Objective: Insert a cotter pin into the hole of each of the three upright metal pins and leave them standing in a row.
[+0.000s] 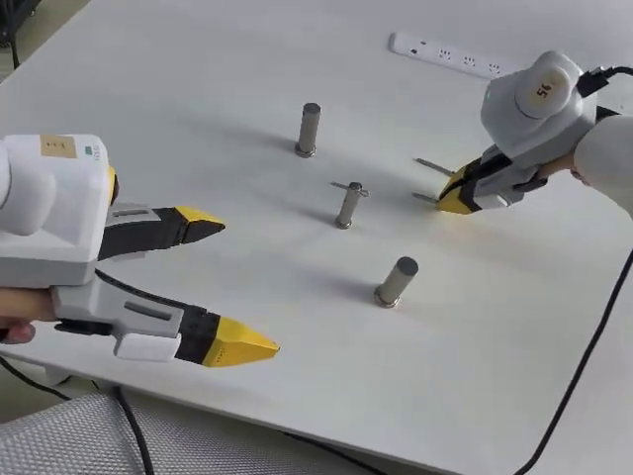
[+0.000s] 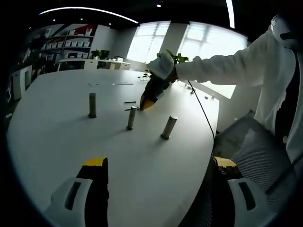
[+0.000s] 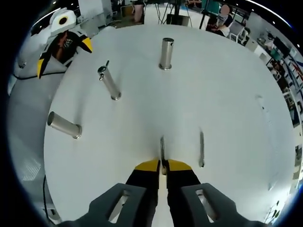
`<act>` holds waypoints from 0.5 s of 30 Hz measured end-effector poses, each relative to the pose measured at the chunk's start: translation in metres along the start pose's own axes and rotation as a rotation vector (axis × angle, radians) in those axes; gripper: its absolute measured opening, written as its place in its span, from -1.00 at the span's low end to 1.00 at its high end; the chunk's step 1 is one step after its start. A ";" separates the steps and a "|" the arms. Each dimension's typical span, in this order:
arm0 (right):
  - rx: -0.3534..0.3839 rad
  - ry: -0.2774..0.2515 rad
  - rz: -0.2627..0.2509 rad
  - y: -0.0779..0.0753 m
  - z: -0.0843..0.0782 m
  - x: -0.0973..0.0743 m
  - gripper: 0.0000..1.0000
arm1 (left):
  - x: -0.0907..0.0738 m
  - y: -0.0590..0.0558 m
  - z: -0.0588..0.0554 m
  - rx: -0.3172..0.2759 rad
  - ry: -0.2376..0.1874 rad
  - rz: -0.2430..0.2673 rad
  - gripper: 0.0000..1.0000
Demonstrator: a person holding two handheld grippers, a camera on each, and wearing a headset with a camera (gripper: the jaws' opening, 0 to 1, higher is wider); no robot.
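Three metal pins stand upright in a row on the white table: the far pin [image 1: 310, 129], the middle pin [image 1: 348, 205] and the near pin [image 1: 397, 281]. A cotter pin [image 1: 350, 186] crosses the top of the middle one. My right gripper [image 1: 453, 201] is low at the table to the right of the row, shut on the end of a cotter pin [image 3: 162, 146]. A second loose cotter pin [image 3: 201, 149] lies just beside it. My left gripper [image 1: 232, 287] hovers open at the near left, holding nothing.
A white power strip [image 1: 450, 57] lies at the far edge. A black cable [image 1: 584, 366] runs down the right side of the table. A mesh chair back [image 1: 79, 435] sits below the table's near edge [image 1: 326, 435].
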State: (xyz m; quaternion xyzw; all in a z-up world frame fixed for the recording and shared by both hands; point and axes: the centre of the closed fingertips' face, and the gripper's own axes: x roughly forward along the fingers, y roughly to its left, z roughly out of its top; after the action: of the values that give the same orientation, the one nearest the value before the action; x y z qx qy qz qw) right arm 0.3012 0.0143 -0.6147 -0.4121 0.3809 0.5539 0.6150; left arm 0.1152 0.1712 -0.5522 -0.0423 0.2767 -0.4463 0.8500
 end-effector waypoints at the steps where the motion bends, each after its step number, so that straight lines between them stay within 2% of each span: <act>1: -0.022 0.017 -0.016 0.000 0.001 0.000 -1.00 | 0.000 0.001 -0.001 -0.002 0.000 0.003 0.79; 3: -0.073 0.049 -0.026 -0.004 -0.001 0.000 -1.00 | 0.000 0.003 -0.002 -0.007 0.001 0.010 0.79; 6: -0.073 0.069 -0.042 -0.007 0.000 0.003 -1.00 | 0.000 0.004 -0.002 -0.004 -0.002 0.015 0.79; 10: -0.002 0.065 -0.059 -0.007 0.000 0.000 -1.00 | 0.003 0.003 -0.003 0.001 0.005 0.013 0.80; 12: 0.061 0.051 -0.053 -0.006 0.000 0.000 -1.00 | 0.004 0.004 -0.002 0.004 0.006 0.016 0.80; 15: 0.073 0.043 -0.046 -0.012 -0.001 0.002 -1.00 | 0.005 0.005 0.000 -0.002 0.000 0.026 0.79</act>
State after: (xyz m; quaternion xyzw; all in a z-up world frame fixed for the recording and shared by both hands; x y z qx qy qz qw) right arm 0.3133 0.0138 -0.6161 -0.4097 0.4044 0.5163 0.6341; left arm 0.1211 0.1697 -0.5556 -0.0393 0.2777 -0.4350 0.8556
